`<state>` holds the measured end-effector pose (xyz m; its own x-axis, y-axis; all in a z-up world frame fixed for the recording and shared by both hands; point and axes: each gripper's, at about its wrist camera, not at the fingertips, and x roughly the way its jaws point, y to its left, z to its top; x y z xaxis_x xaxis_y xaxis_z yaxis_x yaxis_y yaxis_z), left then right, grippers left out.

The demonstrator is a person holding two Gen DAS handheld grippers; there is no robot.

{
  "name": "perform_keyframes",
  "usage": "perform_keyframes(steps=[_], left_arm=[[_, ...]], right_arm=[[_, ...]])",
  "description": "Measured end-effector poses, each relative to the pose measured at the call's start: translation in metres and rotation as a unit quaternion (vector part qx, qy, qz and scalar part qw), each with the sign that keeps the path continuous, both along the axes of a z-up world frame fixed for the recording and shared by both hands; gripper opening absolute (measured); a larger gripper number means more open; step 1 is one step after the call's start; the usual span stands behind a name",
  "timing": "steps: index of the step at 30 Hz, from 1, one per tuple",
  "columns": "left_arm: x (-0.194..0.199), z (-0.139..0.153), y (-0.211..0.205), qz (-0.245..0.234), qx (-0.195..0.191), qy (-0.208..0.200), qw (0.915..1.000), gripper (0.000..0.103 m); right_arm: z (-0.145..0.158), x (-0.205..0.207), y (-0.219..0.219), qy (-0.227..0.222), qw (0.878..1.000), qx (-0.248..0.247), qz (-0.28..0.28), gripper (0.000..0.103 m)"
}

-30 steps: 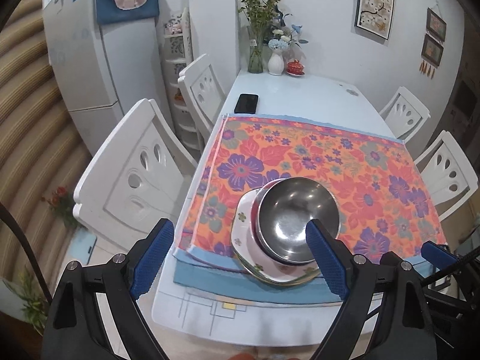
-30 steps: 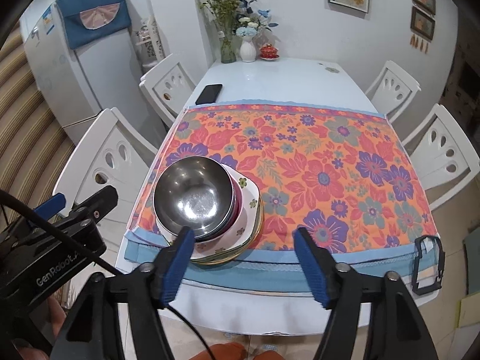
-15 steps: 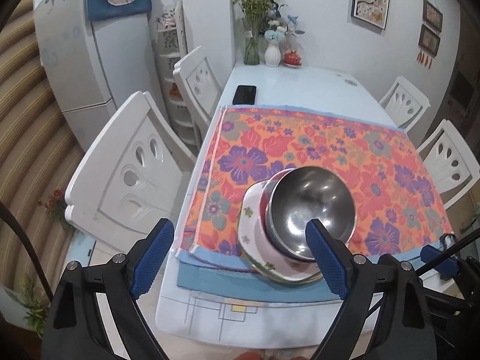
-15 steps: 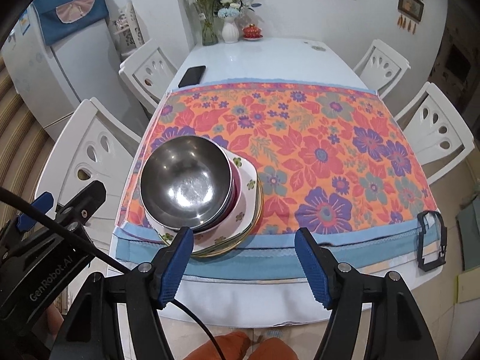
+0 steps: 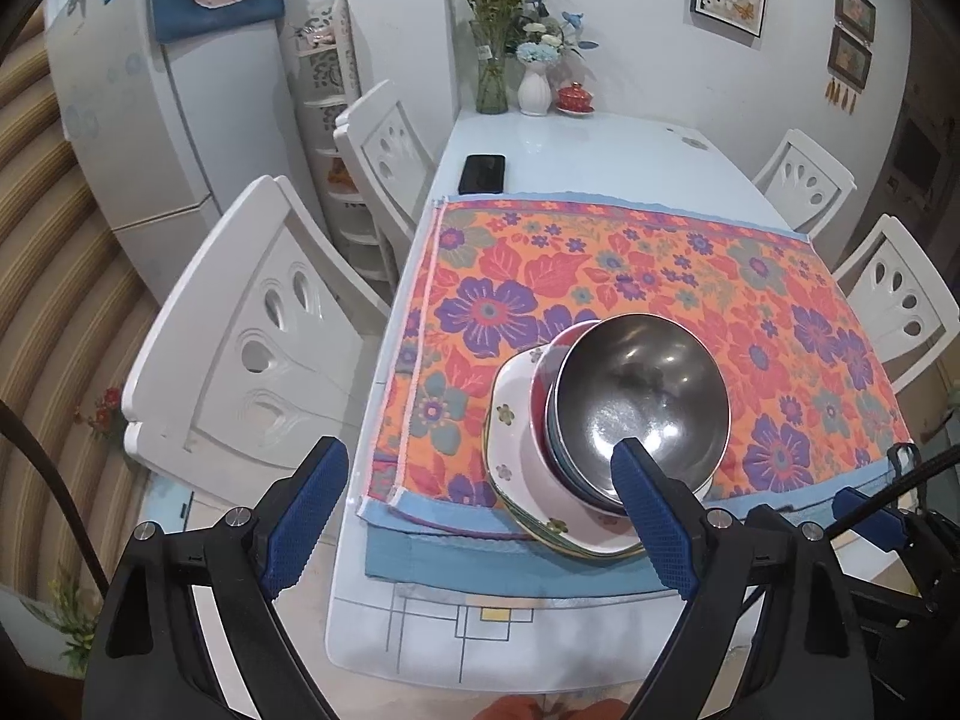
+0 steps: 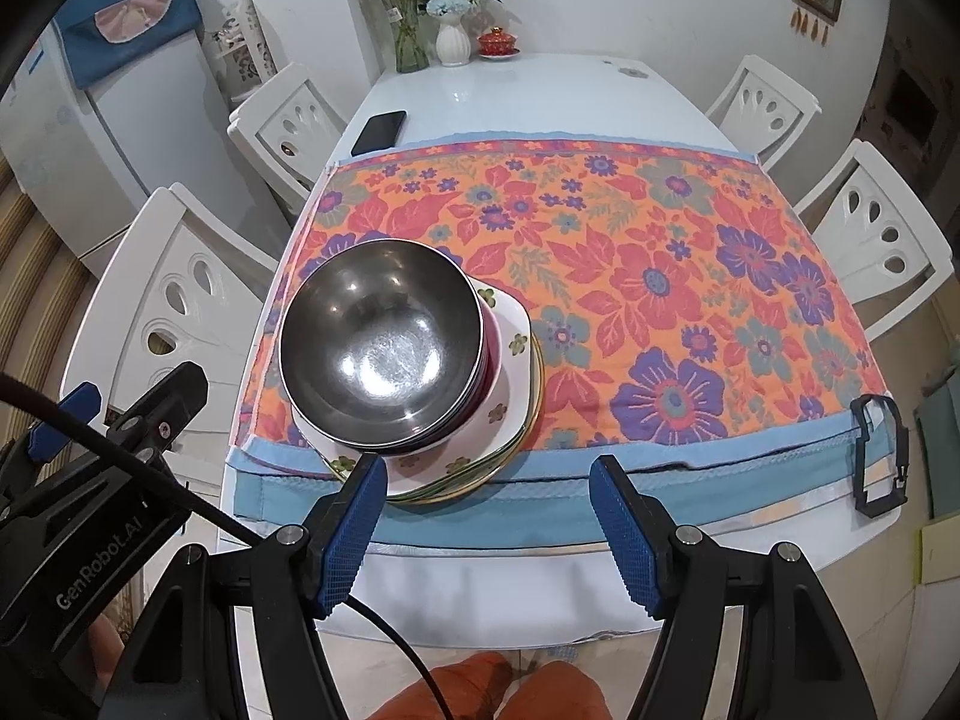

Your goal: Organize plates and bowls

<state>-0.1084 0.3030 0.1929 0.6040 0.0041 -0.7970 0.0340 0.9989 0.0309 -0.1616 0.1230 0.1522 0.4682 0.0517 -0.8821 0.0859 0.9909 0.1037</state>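
Observation:
A steel bowl [image 5: 642,402] [image 6: 381,348] tops a stack of nested bowls, which sits on a white flowered plate [image 5: 516,450] [image 6: 510,384] with more plates beneath. The stack stands at the near left corner of the floral cloth [image 5: 630,276] [image 6: 630,264]. My left gripper [image 5: 480,516] is open and empty, held above and in front of the stack. My right gripper [image 6: 486,516] is open and empty, above the table's near edge, right of the stack.
The white table [image 5: 588,144] [image 6: 540,90] carries a black phone [image 5: 482,173] [image 6: 379,131], vases of flowers [image 5: 498,72] [image 6: 420,30] and a red lidded dish [image 5: 575,99] at the far end. White chairs [image 5: 252,324] [image 6: 876,240] flank both sides. A black clip [image 6: 879,456] grips the near right corner.
Both grippers have drawn back and up a little from the table; the stack looks slightly larger and shifted in both views. The dishes have not moved. Both jaws stay open.

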Motion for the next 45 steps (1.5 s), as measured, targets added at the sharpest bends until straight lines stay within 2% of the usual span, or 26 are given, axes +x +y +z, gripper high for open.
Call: perform_keyframes(steps=[10, 18, 22, 24, 34, 45], left_arm=[[0.012, -0.009, 0.010, 0.006, -0.022, 0.024, 0.9995, 0.089], [0.017, -0.013, 0.013, 0.021, -0.013, 0.026, 0.9993, 0.089], [0.018, -0.012, 0.007, 0.012, 0.025, 0.013, 0.9995, 0.089], [0.018, -0.010, 0.005, 0.007, 0.032, 0.008, 0.9994, 0.089], [0.026, -0.014, -0.001, -0.015, 0.008, 0.024, 0.9996, 0.089], [0.026, -0.013, -0.019, -0.052, 0.015, 0.018, 0.9984, 0.089]], right_arm=[[-0.007, 0.007, 0.005, 0.009, 1.000, -0.004, -0.004, 0.068], [-0.010, 0.014, 0.007, 0.014, 1.000, -0.004, -0.005, 0.068], [-0.011, 0.017, 0.010, 0.017, 1.000, -0.006, -0.003, 0.068], [-0.011, 0.018, 0.011, 0.017, 1.000, -0.008, -0.003, 0.068], [-0.014, 0.022, 0.005, 0.020, 1.000, -0.012, -0.017, 0.068], [-0.012, 0.020, 0.002, 0.022, 0.999, -0.025, -0.031, 0.068]])
